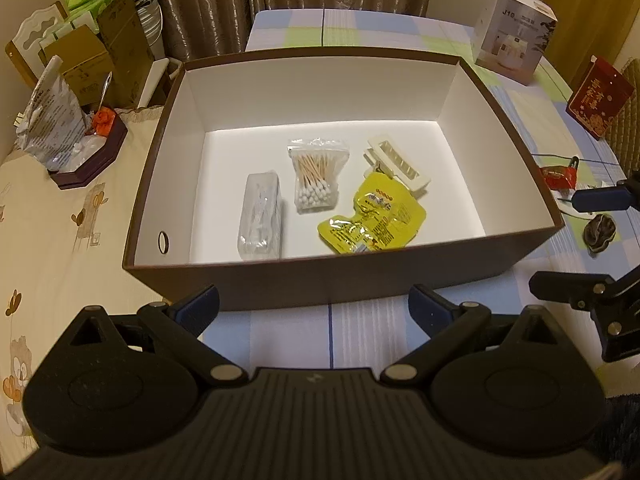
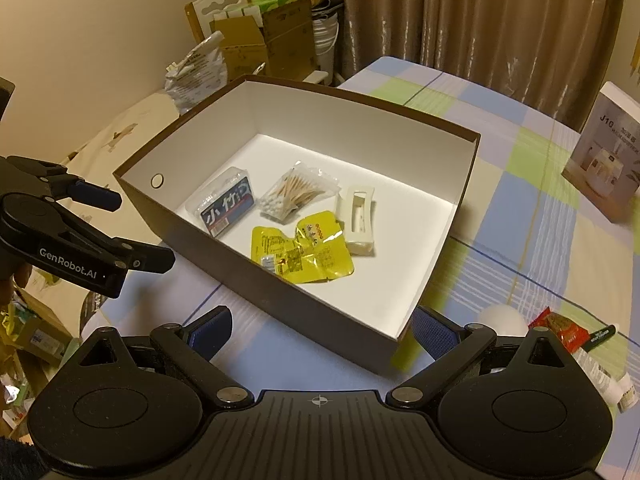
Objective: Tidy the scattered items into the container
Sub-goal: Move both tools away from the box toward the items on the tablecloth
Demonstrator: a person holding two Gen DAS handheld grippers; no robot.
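A brown box with a white inside sits on the checked cloth. In it lie a clear plastic case, a bag of cotton swabs, a white hair clip and a yellow packet. My left gripper hangs open and empty before the box's near wall. My right gripper is also open and empty at the box's near right corner. On the cloth right of the box lie a red packet, a dark scrunchie, a black pen and a white round object.
A white product box and a red envelope stand at the back right. A dark tray with a plastic bag sits left of the box, with cardboard boxes behind. A small white bottle lies at the far right.
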